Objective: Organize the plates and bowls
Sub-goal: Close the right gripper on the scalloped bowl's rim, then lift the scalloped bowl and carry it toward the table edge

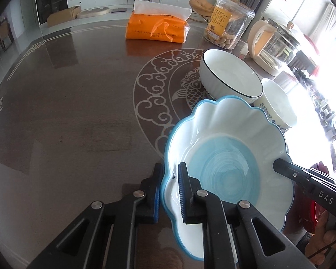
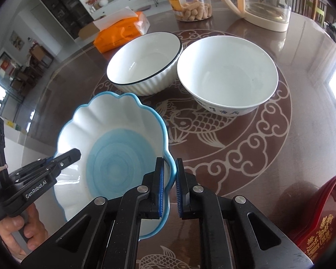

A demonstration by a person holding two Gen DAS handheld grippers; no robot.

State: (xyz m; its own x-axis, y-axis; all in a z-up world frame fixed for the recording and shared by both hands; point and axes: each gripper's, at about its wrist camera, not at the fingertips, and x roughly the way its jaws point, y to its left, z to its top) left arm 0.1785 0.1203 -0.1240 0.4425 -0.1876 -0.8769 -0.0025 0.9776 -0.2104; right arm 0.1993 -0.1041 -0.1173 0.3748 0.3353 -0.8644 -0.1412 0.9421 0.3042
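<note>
Opposite rims of the scalloped blue dish [image 1: 224,157] are clamped by the left gripper [image 1: 170,192] and right gripper [image 2: 169,192], near two white bowls [image 2: 143,65] at the table's [image 1: 67,112] centre.

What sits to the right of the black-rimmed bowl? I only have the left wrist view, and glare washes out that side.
Observer: A plain white bowl with blue characters low on its outside; it stands upright close beside the black-rimmed bowl.
Operator: Anything near my right edge I should know about?
Observer: A red container with gold print sits at the table's near right.
Operator: Do the right tongs really have the scalloped dish?
Observer: Yes. The right tongs are shut across the scalloped dish's blue rim, one pad inside and one outside, opposite the left tongs.
</note>
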